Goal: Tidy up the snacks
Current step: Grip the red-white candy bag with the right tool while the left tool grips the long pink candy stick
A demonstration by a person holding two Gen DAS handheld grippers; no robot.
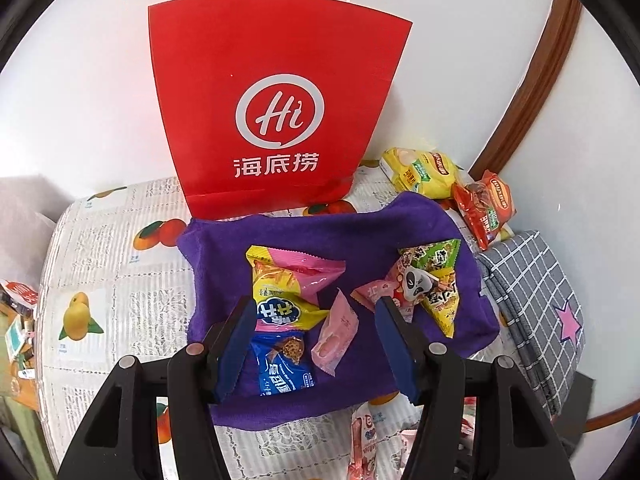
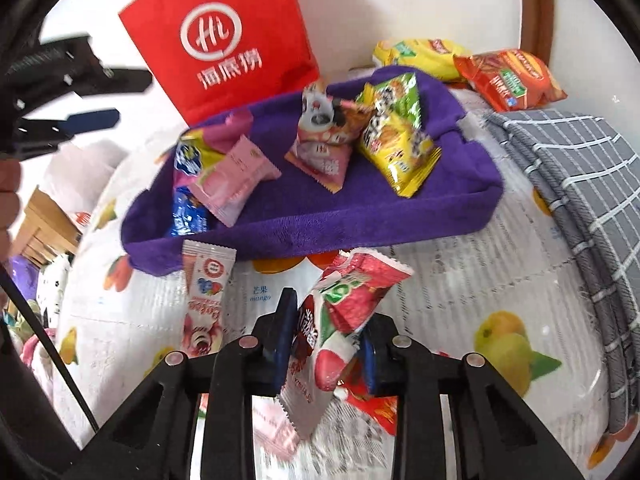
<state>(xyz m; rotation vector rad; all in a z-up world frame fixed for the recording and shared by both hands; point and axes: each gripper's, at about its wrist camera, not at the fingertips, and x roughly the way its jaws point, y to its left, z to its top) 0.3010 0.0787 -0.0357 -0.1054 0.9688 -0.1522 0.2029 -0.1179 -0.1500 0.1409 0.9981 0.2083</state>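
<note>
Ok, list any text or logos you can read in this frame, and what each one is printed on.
"Hi" in a white ring, with "海底捞" beneath: red paper bag.
"芒果 mango": fruit-print tablecloth.
"Lay's" logo, only roughly legible: yellow chip bag.
Print on the blue cookie packet, the panda snack packet and the red strawberry packet in the right gripper: too blurred.

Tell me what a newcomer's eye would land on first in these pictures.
The big red paper bag standing upright against the white wall behind the purple cloth, which is strewn with small snack packets. Next, the right gripper, shut on a red-and-green snack packet in front of the cloth's near edge. The left gripper hangs open above the cloth.
</note>
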